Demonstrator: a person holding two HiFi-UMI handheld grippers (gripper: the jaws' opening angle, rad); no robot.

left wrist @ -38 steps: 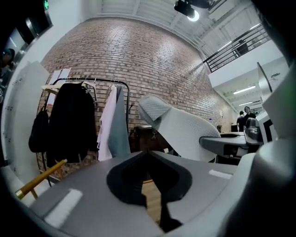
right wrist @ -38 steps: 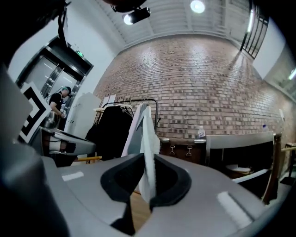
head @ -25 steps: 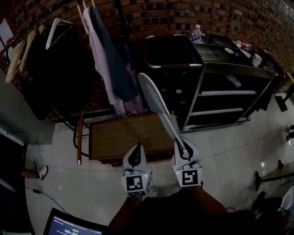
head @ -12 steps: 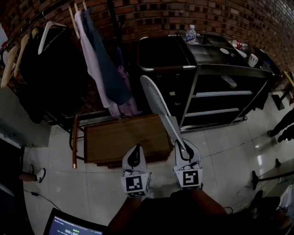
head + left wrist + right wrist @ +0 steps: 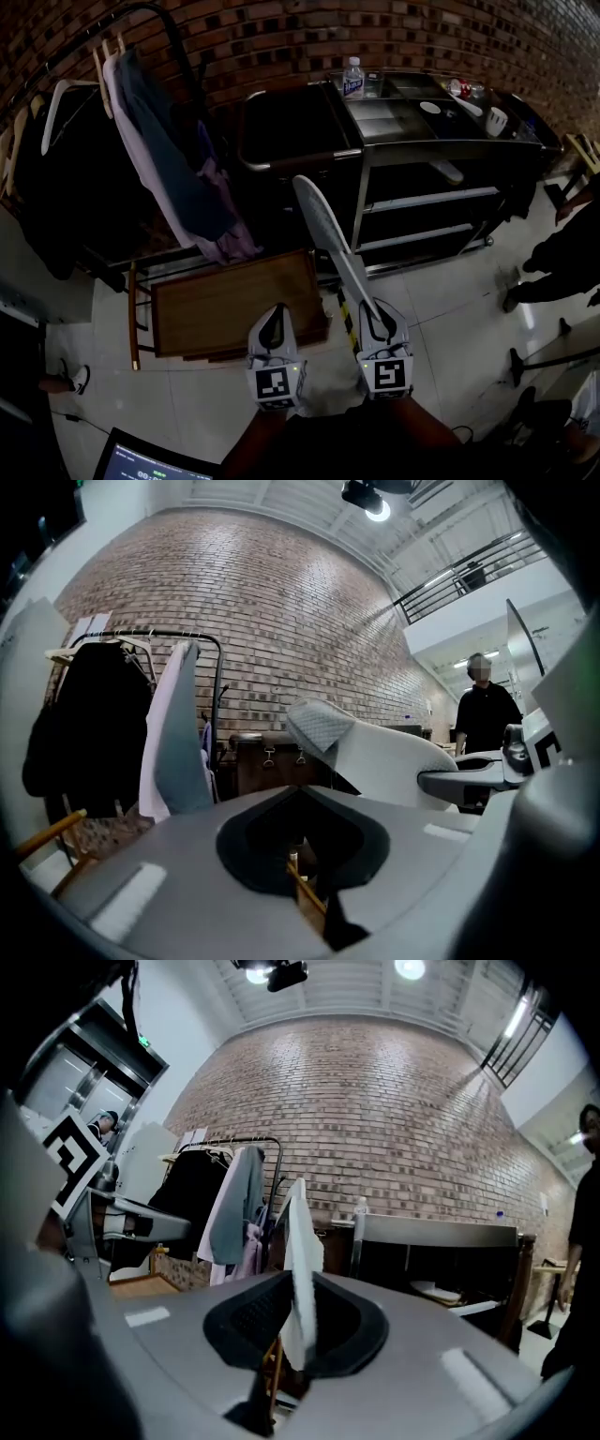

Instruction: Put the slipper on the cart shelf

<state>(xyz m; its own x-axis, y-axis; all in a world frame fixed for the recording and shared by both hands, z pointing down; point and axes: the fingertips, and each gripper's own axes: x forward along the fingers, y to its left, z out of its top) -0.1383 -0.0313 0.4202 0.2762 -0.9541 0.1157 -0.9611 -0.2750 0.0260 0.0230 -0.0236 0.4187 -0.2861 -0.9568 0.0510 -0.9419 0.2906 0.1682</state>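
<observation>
A long white slipper (image 5: 328, 234) sticks up and forward from my right gripper (image 5: 375, 314), which is shut on its near end. In the right gripper view the slipper (image 5: 300, 1241) stands edge-on between the jaws, with the black cart (image 5: 441, 1232) beyond it to the right. In the head view the cart (image 5: 431, 142) stands at the upper right, against the brick wall, apart from the slipper. My left gripper (image 5: 273, 323) hangs beside the right one, shut and holding nothing. From the left gripper view the slipper (image 5: 375, 752) shows at the right.
A white object (image 5: 448, 172) lies on the cart's middle shelf. A bottle (image 5: 352, 79) and small items stand on its top. A clothes rack (image 5: 141, 141) with hanging garments is at the left, a low wooden table (image 5: 230, 300) below it. A person (image 5: 562, 253) stands at the right.
The view has swung right: rack, table and cart have slid left in the frame, and the person at the right shows more. The right gripper still holds the slipper.
</observation>
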